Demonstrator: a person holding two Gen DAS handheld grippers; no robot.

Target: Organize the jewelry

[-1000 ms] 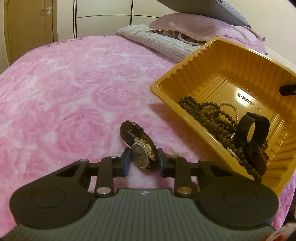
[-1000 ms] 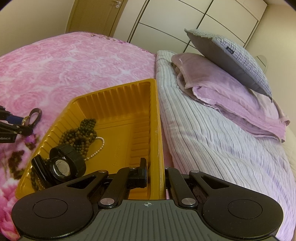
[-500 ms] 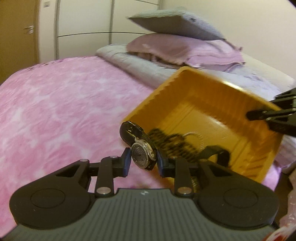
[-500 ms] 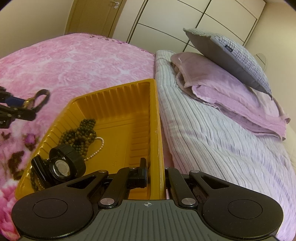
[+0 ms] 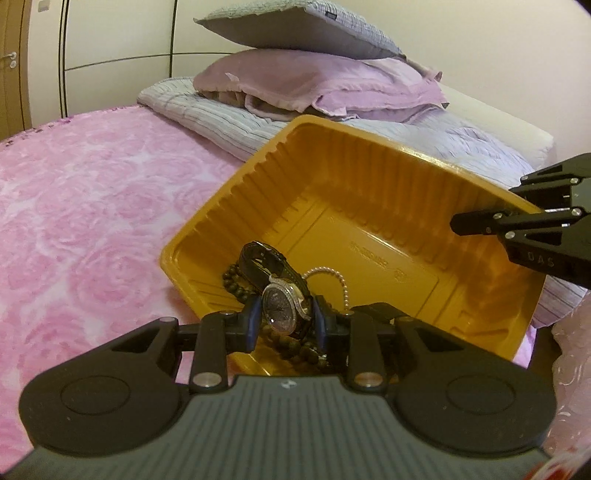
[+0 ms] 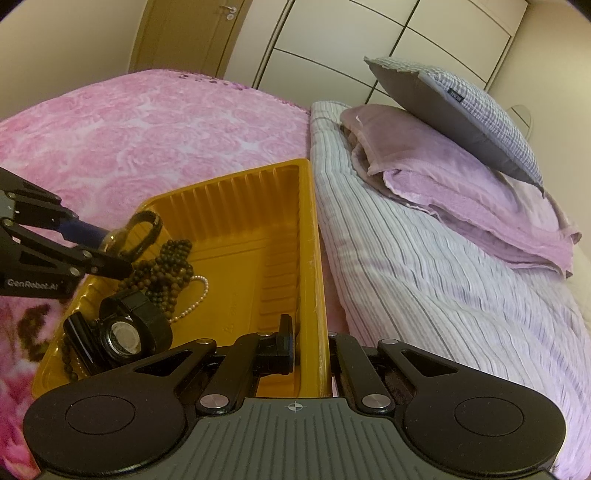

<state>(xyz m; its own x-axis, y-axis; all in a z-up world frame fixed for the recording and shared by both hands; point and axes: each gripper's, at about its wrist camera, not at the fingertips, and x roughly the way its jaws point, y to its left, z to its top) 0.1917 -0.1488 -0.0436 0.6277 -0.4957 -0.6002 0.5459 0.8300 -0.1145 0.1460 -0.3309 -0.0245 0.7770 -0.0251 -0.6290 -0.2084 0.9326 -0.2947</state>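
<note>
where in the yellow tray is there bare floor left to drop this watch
Free: the yellow tray floor from its ribbed far wall to the right claw on the rim. Crowded: the near-left corner, with the dark beads, pearl strand and black watch.

The left gripper points down toward twelve o'clock, jaws clamped on a watch. The right gripper, at its two o'clock, is closed on a tray wall.

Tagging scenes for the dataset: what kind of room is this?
Most likely a bedroom. The work surface is a bed with a pink floral blanket, stacked pillows sit at its head, and built-in wardrobe doors and a wooden door stand behind it.
</note>
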